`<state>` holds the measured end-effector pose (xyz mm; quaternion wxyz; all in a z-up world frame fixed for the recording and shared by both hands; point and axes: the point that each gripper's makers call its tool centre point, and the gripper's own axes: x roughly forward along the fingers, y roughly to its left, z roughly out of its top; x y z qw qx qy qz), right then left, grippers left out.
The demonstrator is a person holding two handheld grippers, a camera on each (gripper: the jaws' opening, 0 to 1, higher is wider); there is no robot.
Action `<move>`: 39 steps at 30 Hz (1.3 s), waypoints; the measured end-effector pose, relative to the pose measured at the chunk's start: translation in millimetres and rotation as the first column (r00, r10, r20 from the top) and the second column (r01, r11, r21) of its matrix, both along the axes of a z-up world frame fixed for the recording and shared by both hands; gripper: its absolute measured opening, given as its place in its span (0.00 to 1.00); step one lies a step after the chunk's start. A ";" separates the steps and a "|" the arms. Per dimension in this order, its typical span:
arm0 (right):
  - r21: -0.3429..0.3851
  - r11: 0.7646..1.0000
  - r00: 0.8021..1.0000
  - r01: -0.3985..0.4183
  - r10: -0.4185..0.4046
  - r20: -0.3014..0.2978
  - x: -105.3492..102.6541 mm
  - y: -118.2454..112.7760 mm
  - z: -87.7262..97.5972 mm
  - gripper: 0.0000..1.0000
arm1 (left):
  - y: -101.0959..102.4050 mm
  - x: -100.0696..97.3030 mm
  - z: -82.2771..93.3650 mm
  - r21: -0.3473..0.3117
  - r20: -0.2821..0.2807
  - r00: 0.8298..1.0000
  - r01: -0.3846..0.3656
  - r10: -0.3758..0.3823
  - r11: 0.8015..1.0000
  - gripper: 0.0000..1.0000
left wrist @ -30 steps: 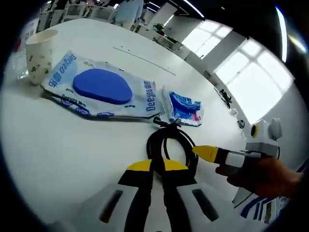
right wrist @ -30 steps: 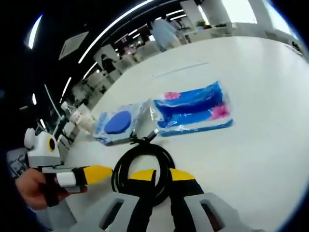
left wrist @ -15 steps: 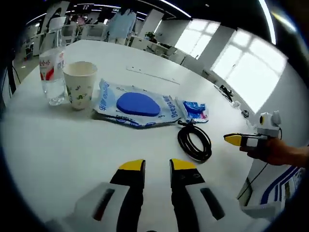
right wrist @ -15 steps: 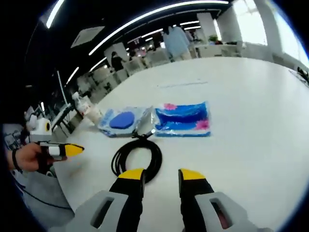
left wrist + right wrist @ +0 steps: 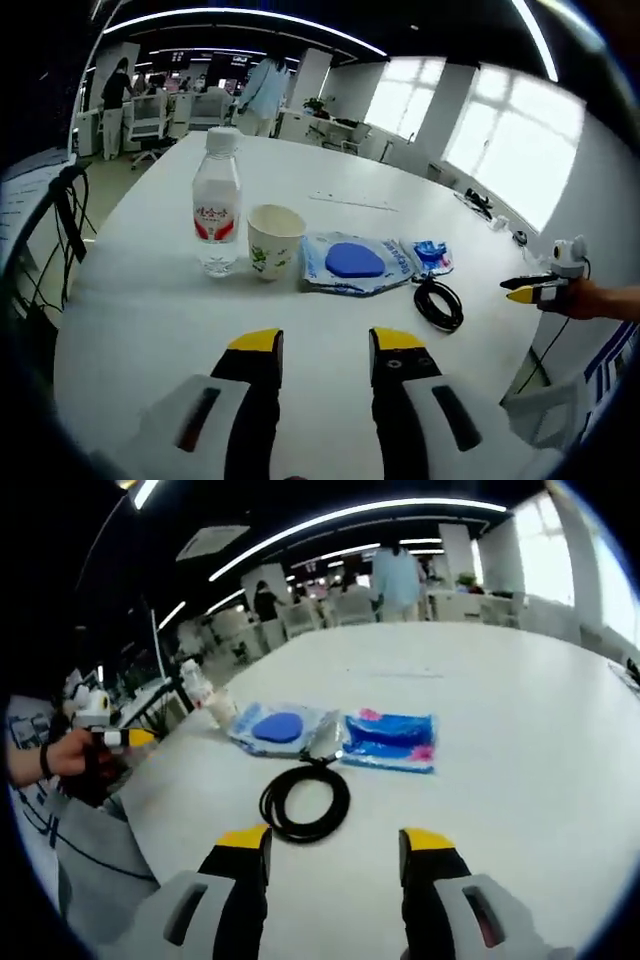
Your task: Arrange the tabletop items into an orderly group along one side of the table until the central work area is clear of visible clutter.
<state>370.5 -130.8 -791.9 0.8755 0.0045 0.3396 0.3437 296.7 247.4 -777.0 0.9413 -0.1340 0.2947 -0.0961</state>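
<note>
A water bottle [image 5: 217, 216], a paper cup [image 5: 274, 241], a wipes pack with a blue lid [image 5: 354, 264], a small blue packet [image 5: 431, 254] and a coiled black cable [image 5: 439, 303] stand in a row on the white table [image 5: 150, 310]. My left gripper [image 5: 324, 352] is open and held back from the row, with nothing between its jaws. In the right gripper view the cable [image 5: 305, 800] lies just ahead of my open right gripper [image 5: 336, 848], with the wipes pack [image 5: 283, 727] and blue packet [image 5: 391, 741] beyond it. The right gripper [image 5: 530, 293] also shows at the left gripper view's right edge.
The table's near edge [image 5: 60, 340] curves at the left, with black cords [image 5: 60, 215] hanging beside it. Desks, chairs and people stand in the background [image 5: 200, 95]. The left gripper [image 5: 115, 738], in a hand, shows at the left of the right gripper view.
Both grippers have pulled back from the cable and their jaws have spread wider. The views now take in more of the table, including the bottle and cup.
</note>
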 end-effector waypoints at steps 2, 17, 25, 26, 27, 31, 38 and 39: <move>0.001 1.000 1.000 -0.009 0.009 0.009 -1.7 1.8 8.5 0.62 | 9.6 -5.0 8.3 -0.004 0.016 1.000 -0.002 0.002 1.000 0.41; 0.004 1.000 1.000 0.018 -0.018 0.019 -18.3 -2.3 33.2 0.71 | 39.8 -38.4 32.2 -0.027 0.065 0.996 -0.056 0.058 0.998 0.52; -0.011 1.000 1.000 0.007 -0.006 0.015 -22.6 2.5 36.8 0.74 | 50.3 -41.4 38.0 -0.031 0.077 0.995 -0.056 0.058 0.998 0.57; -0.011 1.000 1.000 0.005 -0.005 0.016 -23.1 3.6 37.6 0.74 | 51.1 -40.8 40.1 -0.036 0.083 0.995 -0.059 0.062 0.998 0.57; -0.011 1.000 1.000 0.003 -0.003 0.015 -24.8 6.4 39.5 0.74 | 51.5 -40.4 41.3 -0.040 0.087 0.994 -0.061 0.065 0.997 0.56; -0.009 1.000 1.000 0.002 -0.002 0.009 -26.3 9.7 41.8 0.75 | 51.2 -38.3 45.1 -0.062 0.103 0.992 -0.067 0.073 0.996 0.56; 0.003 1.000 1.000 -0.008 0.008 0.012 -21.3 15.1 44.9 0.76 | 48.7 -41.5 45.3 -0.057 0.098 0.993 -0.065 0.070 0.996 0.58; 0.006 1.000 1.000 -0.011 0.011 0.012 -22.5 16.6 45.7 0.76 | 49.6 -41.4 44.9 -0.050 0.099 0.993 -0.063 0.068 0.997 0.58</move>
